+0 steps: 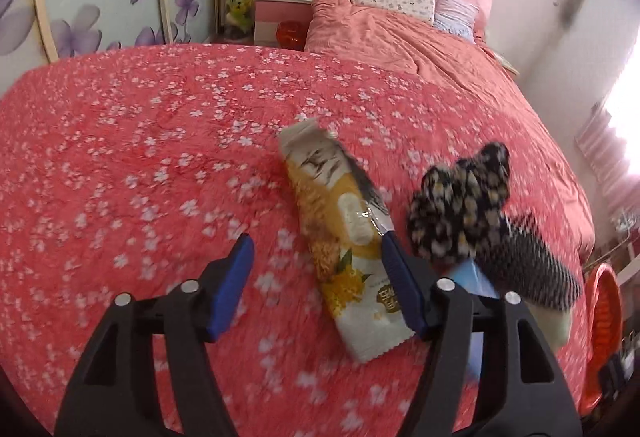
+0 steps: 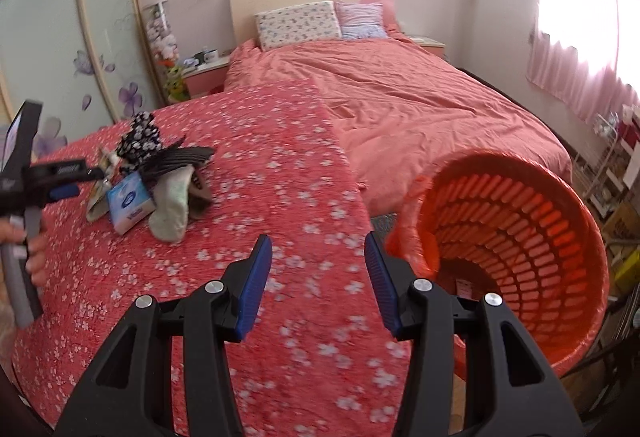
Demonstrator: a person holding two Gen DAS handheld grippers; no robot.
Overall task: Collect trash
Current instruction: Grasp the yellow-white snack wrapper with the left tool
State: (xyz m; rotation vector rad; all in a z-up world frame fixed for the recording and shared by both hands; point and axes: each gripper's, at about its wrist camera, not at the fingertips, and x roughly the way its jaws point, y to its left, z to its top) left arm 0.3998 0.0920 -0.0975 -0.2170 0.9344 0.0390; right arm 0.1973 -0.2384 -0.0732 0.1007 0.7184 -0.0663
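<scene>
1. Left hand-held gripper (image 1: 316,265): jaws apart, straddling the yellow snack wrapper (image 1: 344,237) lying on the floral bedspread (image 1: 140,141); the right finger touches its edge.
2. Right hand-held gripper (image 2: 319,269): jaws apart, empty, beside the orange basket (image 2: 520,249).
3. Step judged: approach to grasp.
4. Next move calls for centring, closing on the wrapper alone, avoiding the socks (image 1: 460,205), then carrying it to the basket.
</scene>
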